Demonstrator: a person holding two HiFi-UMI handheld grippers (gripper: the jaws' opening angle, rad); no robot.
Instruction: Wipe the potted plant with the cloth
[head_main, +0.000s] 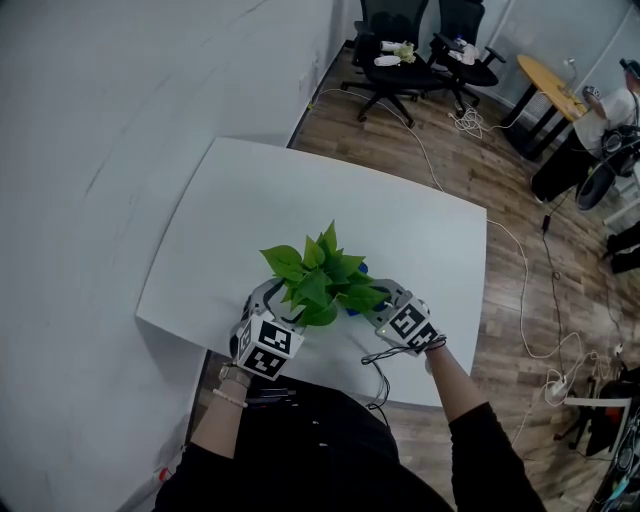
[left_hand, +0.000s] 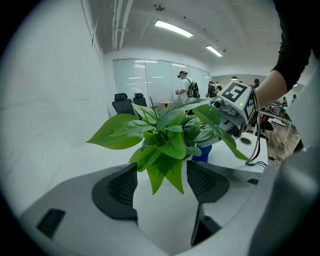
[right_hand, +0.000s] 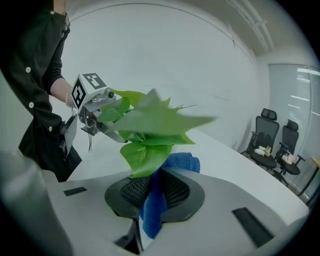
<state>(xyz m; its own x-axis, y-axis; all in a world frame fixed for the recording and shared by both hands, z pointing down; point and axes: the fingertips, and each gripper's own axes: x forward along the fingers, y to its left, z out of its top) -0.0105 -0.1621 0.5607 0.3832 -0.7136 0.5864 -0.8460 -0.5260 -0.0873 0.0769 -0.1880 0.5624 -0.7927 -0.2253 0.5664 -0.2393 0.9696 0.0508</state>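
A leafy green potted plant (head_main: 320, 275) stands near the front edge of the white table (head_main: 230, 220); its leaves hide the pot. My left gripper (head_main: 283, 305) sits against the plant's left side. It is open (left_hand: 160, 187), with the tips of the plant (left_hand: 165, 135) hanging between its pads. My right gripper (head_main: 370, 305) is at the plant's right side, shut (right_hand: 152, 200) on a blue cloth (right_hand: 181, 162). The cloth presses against a low leaf of the plant (right_hand: 150, 125). A bit of the cloth (head_main: 351, 309) shows under the leaves.
A white wall runs along the table's left side. Black office chairs (head_main: 395, 55) and a round wooden table (head_main: 555, 85) stand far behind. Cables (head_main: 540, 300) trail over the wooden floor on the right. A person (head_main: 610, 110) sits at far right.
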